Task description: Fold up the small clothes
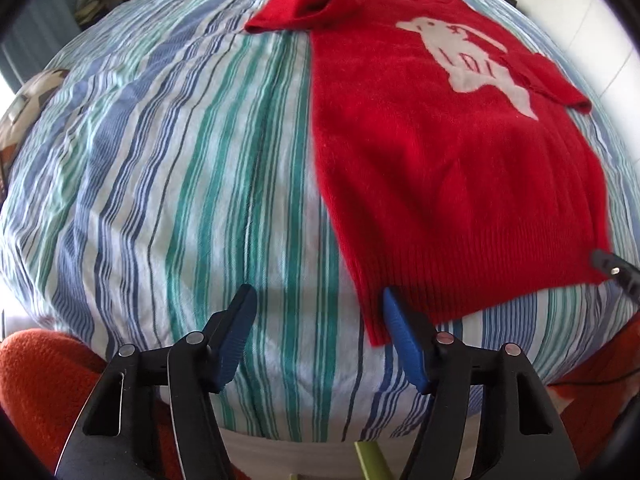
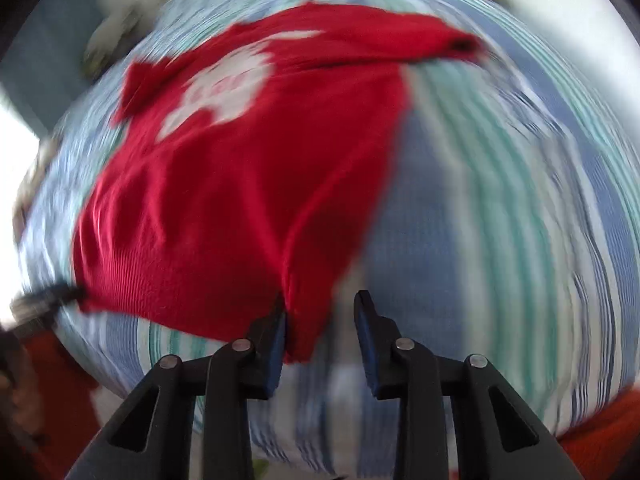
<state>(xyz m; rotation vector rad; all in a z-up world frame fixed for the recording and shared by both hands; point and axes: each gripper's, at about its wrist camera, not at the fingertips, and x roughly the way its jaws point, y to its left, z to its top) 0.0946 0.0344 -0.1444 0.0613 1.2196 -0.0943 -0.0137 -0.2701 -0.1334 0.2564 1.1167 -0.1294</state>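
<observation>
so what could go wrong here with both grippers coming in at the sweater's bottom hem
1. The left gripper straddles mostly bedsheet; only its right finger touches the red sweater, so closing may pinch sheet instead of the hem.
2. The right gripper has just a thin corner of hem between its open jaws, which may slip out on lifting.
3. One sleeve lies bunched, likely spoiling the fold.

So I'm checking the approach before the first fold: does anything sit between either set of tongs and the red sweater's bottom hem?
Nothing visible does. The left tongs hang open at one hem corner of the red sweater, over bare striped bedding. The right tongs already have the other hem corner between their pads.
</observation>
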